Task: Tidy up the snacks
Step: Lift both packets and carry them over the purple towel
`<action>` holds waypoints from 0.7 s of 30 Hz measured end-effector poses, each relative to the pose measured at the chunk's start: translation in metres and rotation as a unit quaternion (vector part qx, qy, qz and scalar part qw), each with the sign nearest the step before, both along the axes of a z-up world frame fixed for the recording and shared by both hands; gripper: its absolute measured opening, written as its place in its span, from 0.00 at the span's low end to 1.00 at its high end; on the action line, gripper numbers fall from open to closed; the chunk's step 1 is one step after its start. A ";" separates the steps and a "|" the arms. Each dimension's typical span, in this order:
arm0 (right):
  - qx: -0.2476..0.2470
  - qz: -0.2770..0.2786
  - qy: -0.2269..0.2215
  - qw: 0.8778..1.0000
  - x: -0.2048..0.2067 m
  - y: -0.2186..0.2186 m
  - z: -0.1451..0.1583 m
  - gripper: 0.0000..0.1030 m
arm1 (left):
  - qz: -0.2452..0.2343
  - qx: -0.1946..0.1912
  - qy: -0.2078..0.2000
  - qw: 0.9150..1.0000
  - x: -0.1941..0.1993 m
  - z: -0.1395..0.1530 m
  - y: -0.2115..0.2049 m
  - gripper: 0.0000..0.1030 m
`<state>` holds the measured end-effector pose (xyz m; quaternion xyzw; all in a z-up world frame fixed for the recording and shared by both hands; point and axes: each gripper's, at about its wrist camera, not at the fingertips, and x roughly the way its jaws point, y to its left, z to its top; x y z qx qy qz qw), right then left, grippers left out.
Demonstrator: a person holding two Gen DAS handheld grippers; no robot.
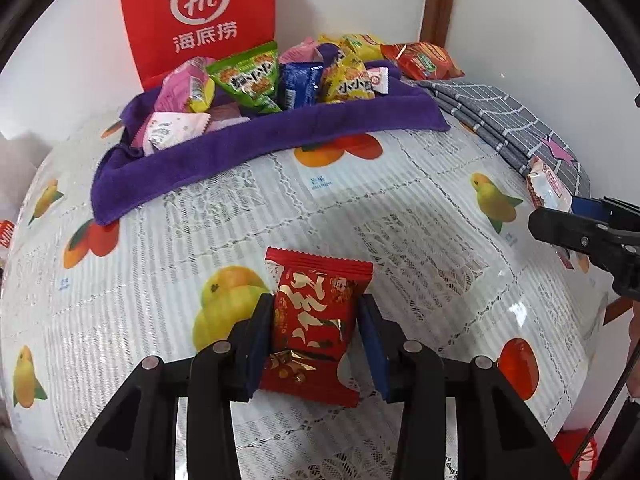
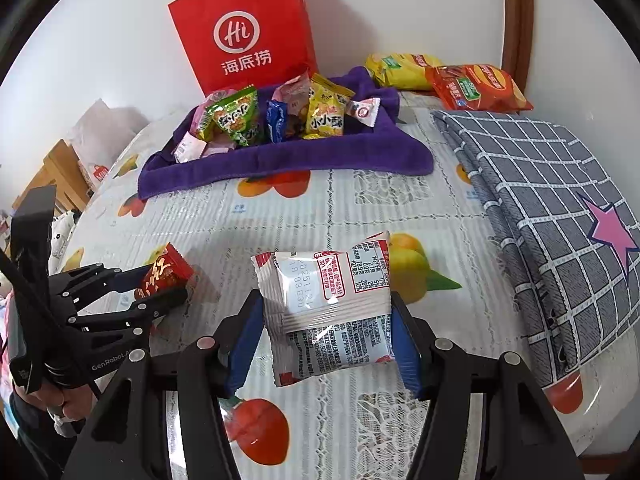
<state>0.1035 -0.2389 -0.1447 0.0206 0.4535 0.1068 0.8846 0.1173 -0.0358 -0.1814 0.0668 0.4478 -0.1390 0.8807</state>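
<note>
Mostly done: many snacks were piled on the purple towel (image 1: 256, 140) at upper centre. Red packet (image 1: 316, 320) was clamped by left gripper (image 1: 316, 344), white packet (image 2: 326, 312) by right gripper (image 2: 326, 340), both low centre, undelivered.

I see bare tablecloth (image 2: 304, 208) open in front of the purple towel (image 2: 280, 160); beside the towel, a folded checked cloth (image 2: 540, 200) blocks the right, a red bag (image 2: 244, 28) behind.

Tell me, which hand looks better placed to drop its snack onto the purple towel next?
Probably left, narrowly. Both grippers hold packets, but the left gripper with its red packet faces the purple towel straight ahead; from the right gripper it lies off to the left.
</note>
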 end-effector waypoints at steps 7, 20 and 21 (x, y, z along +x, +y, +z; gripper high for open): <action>0.000 0.007 -0.007 1.000 0.006 0.008 0.009 0.58 | 0.017 -0.006 0.003 1.000 0.005 0.009 0.009 0.39; 0.011 0.010 -0.042 0.999 0.038 0.020 0.059 0.58 | 0.057 -0.008 -0.030 0.998 0.038 0.066 0.034 0.39; 0.012 0.008 -0.046 0.999 0.042 0.020 0.064 0.58 | 0.062 -0.010 -0.033 0.997 0.042 0.072 0.037 0.39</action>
